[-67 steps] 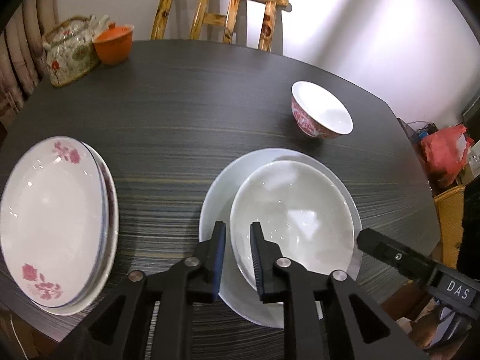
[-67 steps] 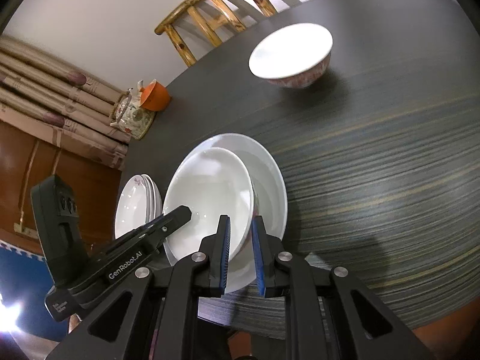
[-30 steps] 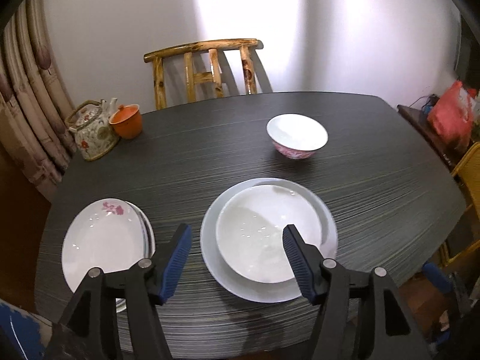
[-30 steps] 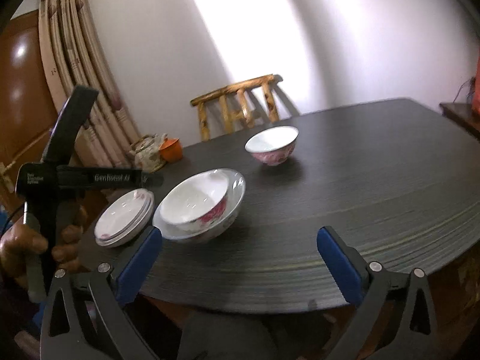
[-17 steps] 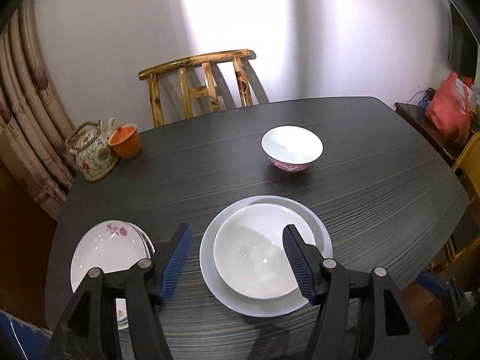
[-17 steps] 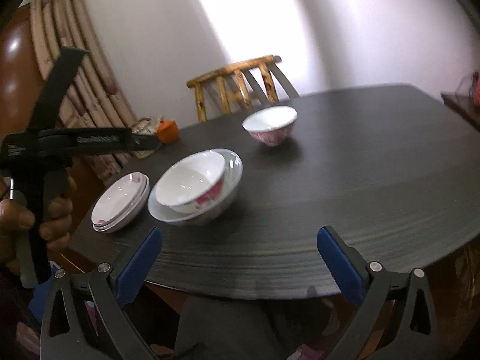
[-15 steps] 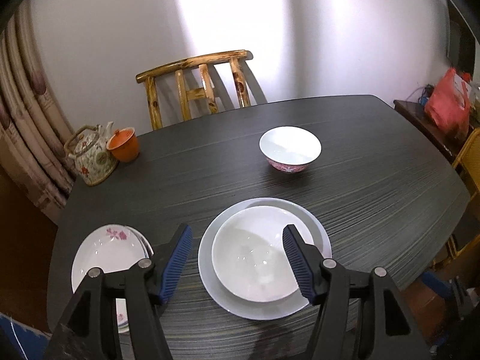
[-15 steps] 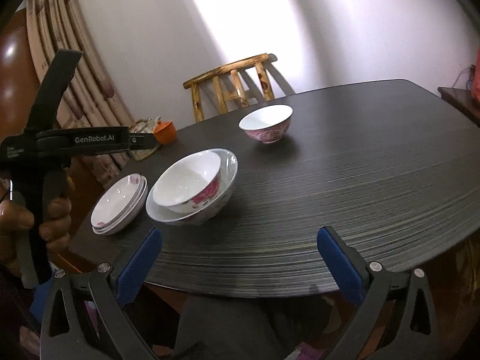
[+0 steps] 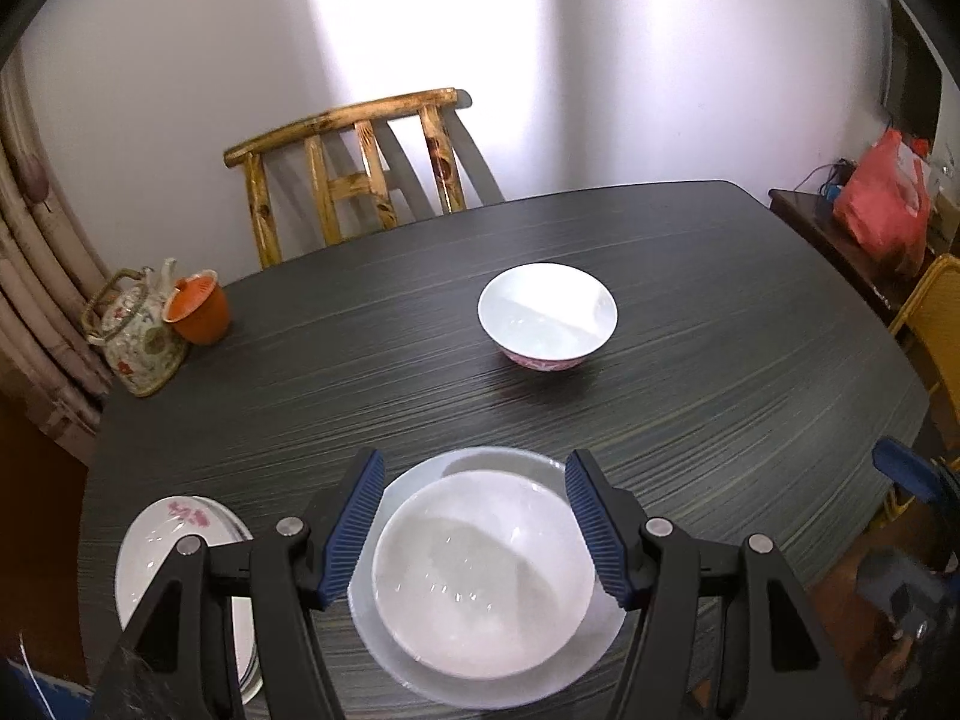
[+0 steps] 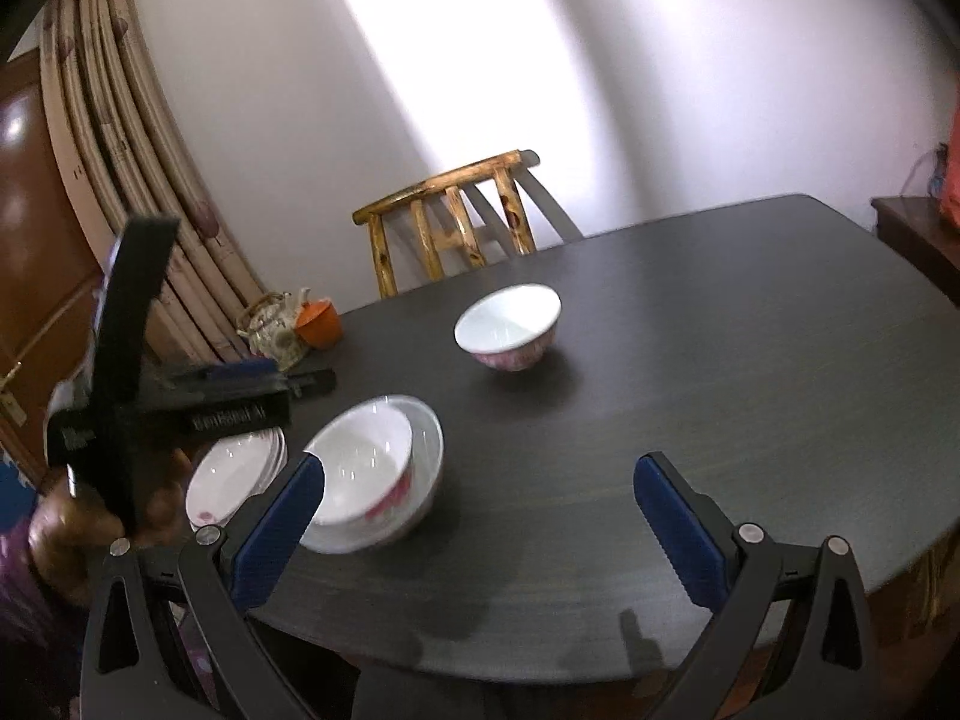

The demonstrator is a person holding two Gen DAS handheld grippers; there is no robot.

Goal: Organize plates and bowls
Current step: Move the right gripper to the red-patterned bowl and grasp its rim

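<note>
Left claw (image 9: 474,519) above nested bowl (image 9: 483,576), apart.

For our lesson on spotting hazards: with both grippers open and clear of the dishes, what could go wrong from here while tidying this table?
1. The nested bowls and the plate stack sit close to the table's near edge; a nudge might tip them off.
2. The lone bowl has smooth, curved walls, so it may slip from the pads.
</note>
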